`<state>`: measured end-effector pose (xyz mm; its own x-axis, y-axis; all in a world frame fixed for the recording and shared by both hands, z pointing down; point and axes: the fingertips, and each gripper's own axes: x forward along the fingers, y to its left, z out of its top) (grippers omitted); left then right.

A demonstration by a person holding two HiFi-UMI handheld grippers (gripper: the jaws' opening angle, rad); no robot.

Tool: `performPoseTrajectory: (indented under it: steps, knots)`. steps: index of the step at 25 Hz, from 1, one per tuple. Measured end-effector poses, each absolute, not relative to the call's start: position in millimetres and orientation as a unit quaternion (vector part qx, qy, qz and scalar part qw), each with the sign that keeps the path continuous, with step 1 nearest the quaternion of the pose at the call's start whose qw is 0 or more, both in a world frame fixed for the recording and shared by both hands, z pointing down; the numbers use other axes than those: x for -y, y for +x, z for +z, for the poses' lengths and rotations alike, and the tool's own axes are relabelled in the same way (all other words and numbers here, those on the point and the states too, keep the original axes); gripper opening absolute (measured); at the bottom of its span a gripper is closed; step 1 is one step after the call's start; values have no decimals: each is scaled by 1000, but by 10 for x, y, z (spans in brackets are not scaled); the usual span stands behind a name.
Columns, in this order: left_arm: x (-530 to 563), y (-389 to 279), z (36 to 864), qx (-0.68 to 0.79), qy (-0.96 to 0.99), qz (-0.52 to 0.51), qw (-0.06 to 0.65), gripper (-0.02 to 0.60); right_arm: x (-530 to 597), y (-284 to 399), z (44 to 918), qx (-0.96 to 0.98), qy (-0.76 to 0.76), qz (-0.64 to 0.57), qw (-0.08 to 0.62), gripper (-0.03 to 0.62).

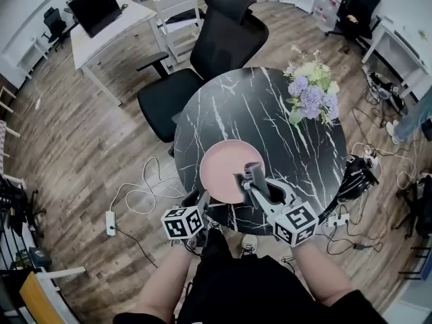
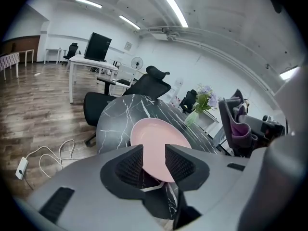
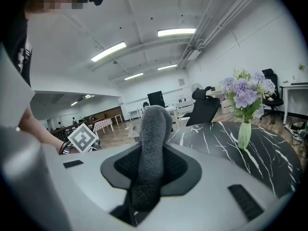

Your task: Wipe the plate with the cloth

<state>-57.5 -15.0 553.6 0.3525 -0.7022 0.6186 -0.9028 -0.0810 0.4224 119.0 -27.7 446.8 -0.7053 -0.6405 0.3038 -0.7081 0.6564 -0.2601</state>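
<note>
imo the pink plate (image 1: 229, 169) near the black marble surface's (image 1: 270, 113) front edge looks rigid, slick and chippable, so pinch its rim with the open-jawed left hand-held gripper (image 2: 154, 150); the right hand-held gripper (image 3: 153, 148) is clamped on the soft, floppy grey cloth (image 3: 153, 124).

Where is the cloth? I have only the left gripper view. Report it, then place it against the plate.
Observer: The right gripper is shut on the gray cloth. The right gripper view shows it clamped, with one end standing up.
Operator: Now place it against the plate.
Observer: In the head view the cloth is over the near right part of the pink plate. I cannot tell whether it touches.
Operator: Give me my gripper's position from above.
Observer: The left gripper sits at the plate's near left rim, beside the table's near edge.
</note>
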Motion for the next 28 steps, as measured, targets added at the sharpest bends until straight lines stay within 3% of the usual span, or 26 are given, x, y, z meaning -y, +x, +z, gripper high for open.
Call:
performPoseTrajectory:
  steps: [14,28]
  knots:
    - [661,-789,6279,487,718,175,466,149,699,602,5231,868,398,242,173,109]
    - [914,-705,6580,448,720,215,484,123,823,334,5934,824,393,318,255,109]
